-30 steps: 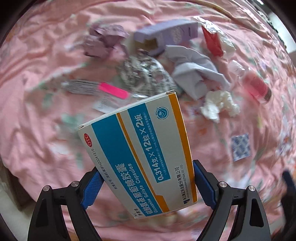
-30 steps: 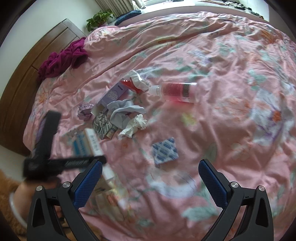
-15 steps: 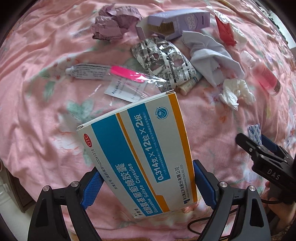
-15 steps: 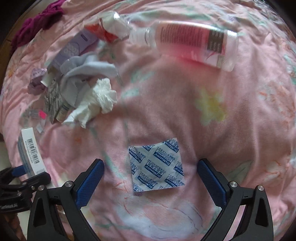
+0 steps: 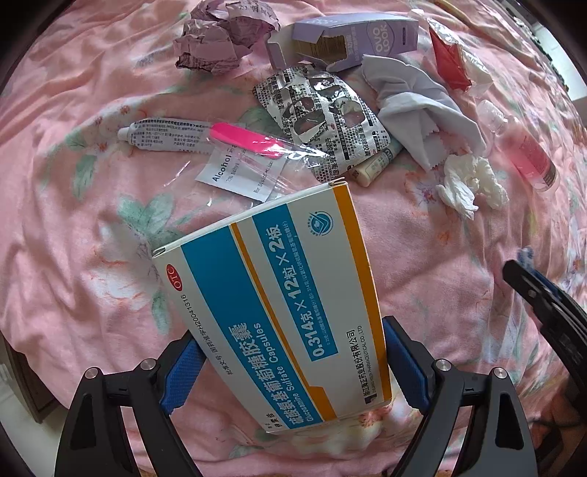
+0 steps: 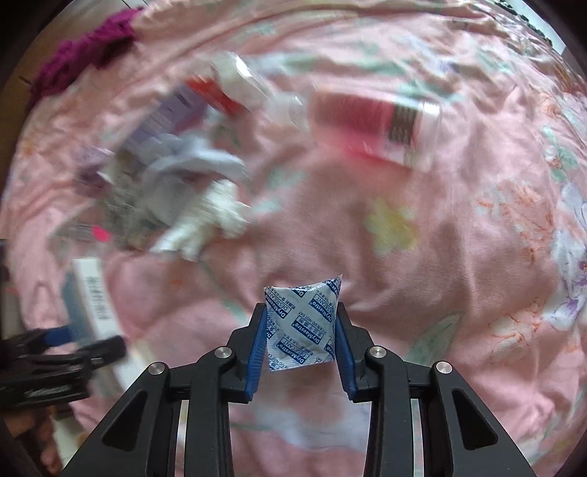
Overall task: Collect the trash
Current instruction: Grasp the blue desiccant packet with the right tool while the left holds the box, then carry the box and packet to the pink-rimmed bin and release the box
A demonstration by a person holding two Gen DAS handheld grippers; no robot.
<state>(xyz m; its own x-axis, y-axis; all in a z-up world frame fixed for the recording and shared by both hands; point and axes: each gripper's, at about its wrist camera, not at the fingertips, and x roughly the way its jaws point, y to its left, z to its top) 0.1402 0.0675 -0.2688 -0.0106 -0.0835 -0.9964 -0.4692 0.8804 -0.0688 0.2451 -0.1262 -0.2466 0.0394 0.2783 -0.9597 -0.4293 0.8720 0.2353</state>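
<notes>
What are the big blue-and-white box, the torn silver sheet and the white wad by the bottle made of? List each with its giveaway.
Medicine box: glossy printed cardboard, judging by sharp folded edges and a flat face.
Blister sheet: crinkled foil, probably plastic-backed; it glints and its pockets are torn open.
White wad: soft matte tissue paper, likely, from its fluffy crumpled folds.

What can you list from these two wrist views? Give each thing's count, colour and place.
medicine box: 1, white, blue, orange; in left gripper
desiccant sachet: 1, white, blue print; between right pads
crumpled paper: 1, lilac; far left
purple carton: 1, open; far middle
blister foil: 1, silver; centre
ointment tube: 1, white; left
tissue: 1, white; right
bottle: 1, pink; far right
bedcover: 1, pink floral
left gripper: gripping
right gripper: closing
</notes>
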